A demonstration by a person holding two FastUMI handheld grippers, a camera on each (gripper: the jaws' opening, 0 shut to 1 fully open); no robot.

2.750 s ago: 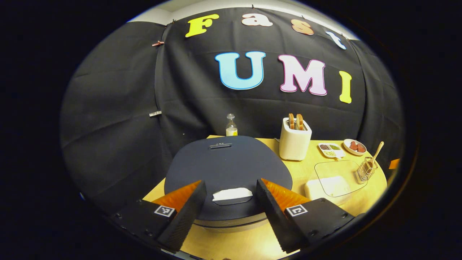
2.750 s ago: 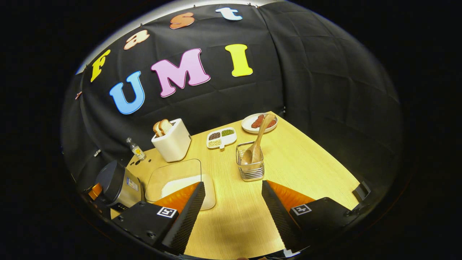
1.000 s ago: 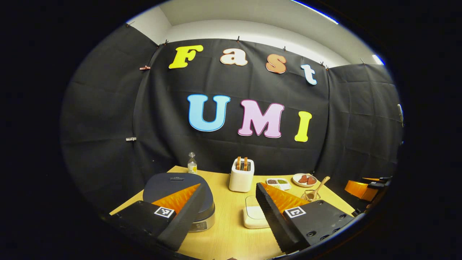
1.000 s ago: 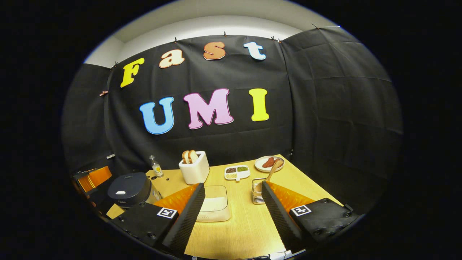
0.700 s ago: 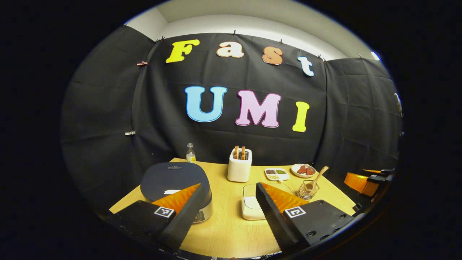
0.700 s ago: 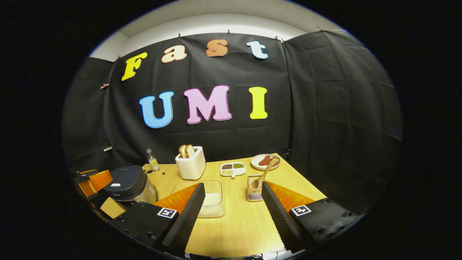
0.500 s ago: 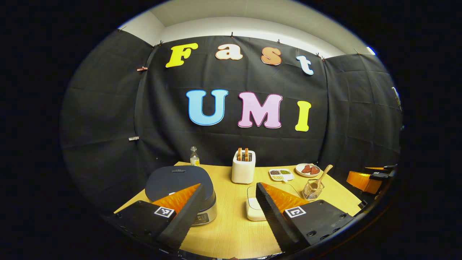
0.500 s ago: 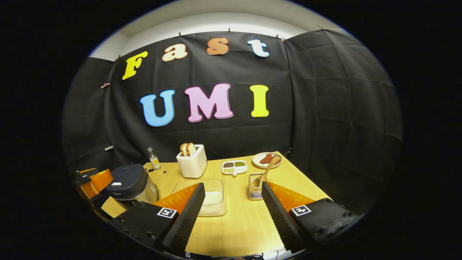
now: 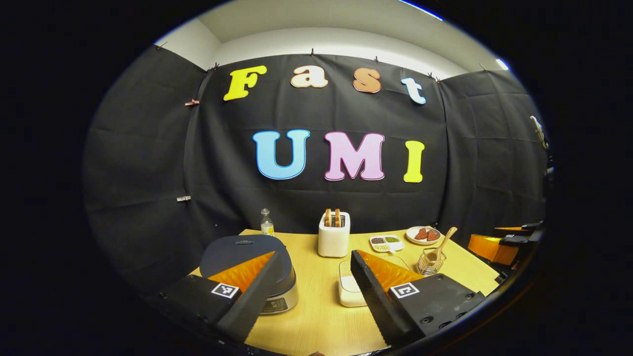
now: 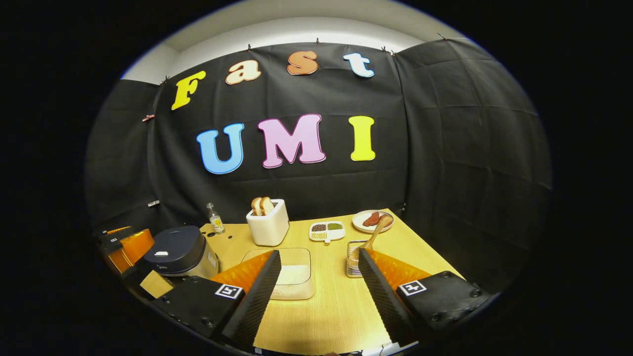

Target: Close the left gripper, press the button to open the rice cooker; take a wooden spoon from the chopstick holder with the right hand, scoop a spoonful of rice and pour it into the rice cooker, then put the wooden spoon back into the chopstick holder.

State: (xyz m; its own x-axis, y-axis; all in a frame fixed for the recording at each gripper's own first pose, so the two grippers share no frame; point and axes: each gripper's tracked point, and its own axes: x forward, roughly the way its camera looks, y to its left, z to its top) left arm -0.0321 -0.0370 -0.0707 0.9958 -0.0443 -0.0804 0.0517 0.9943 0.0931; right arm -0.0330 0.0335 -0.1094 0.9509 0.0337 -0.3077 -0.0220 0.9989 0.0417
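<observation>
Jaws spread and empty on both the left gripper (image 9: 311, 277) and right gripper (image 10: 319, 277), above the counter (image 10: 341, 306); cooker (image 10: 173, 249) lid down, spoon (image 10: 374, 233) in holder (image 10: 352, 264).

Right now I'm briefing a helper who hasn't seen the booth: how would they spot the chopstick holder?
On the wooden table, look right of the white toaster. The chopstick holder is the wire basket, alone in having a wooden spoon sticking out.
</observation>
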